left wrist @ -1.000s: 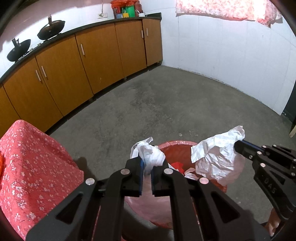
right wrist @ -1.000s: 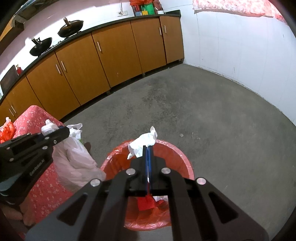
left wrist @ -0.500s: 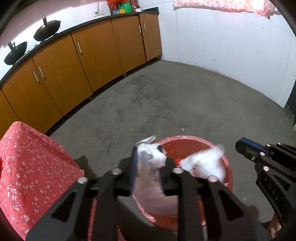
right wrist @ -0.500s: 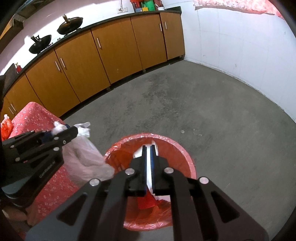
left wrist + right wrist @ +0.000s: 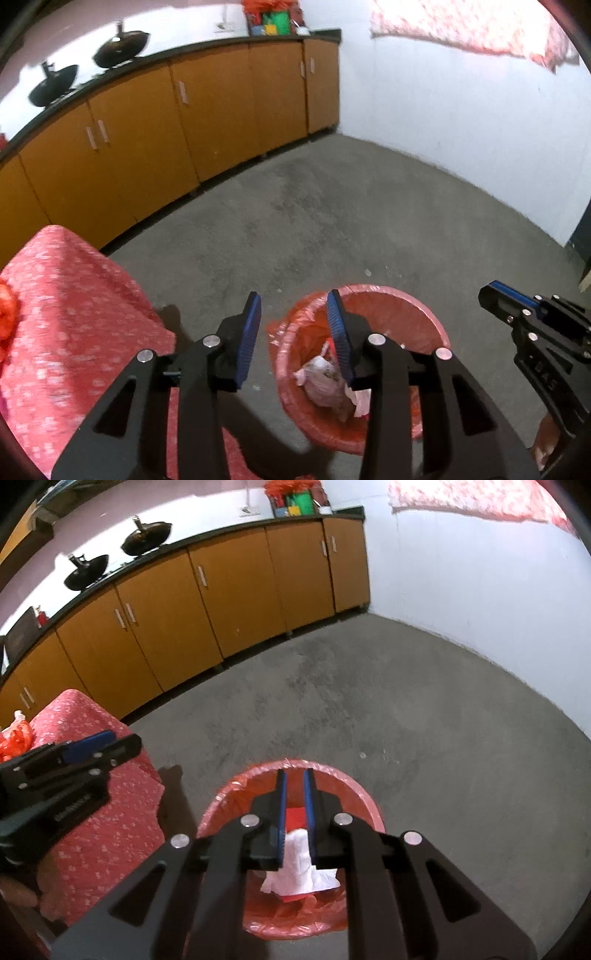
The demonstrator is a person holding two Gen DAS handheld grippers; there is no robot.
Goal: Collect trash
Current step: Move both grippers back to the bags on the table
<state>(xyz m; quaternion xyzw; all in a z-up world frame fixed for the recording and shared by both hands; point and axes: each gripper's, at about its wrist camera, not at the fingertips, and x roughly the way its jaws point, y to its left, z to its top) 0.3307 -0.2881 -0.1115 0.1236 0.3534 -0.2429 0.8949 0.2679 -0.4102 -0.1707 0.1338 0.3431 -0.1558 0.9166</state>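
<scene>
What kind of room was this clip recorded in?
Most likely a home kitchen: two black woks on a dark countertop, orange-brown base cabinets beneath it, white walls, a bare concrete floor.

Left claw (image 5: pixel 293 319): was clamped on white bag, now jaws opening, nothing between them; bag (image 5: pixel 323 380) now lies inside red-lined bin (image 5: pixel 424 314). Right claw (image 5: pixel 294 797): was pinched on crumpled white paper, jaws now opening; paper (image 5: pixel 301 871) seen through gap, down in bin, whether pads touch it unclear. Both pieces gone from claws since a second ago.
</scene>
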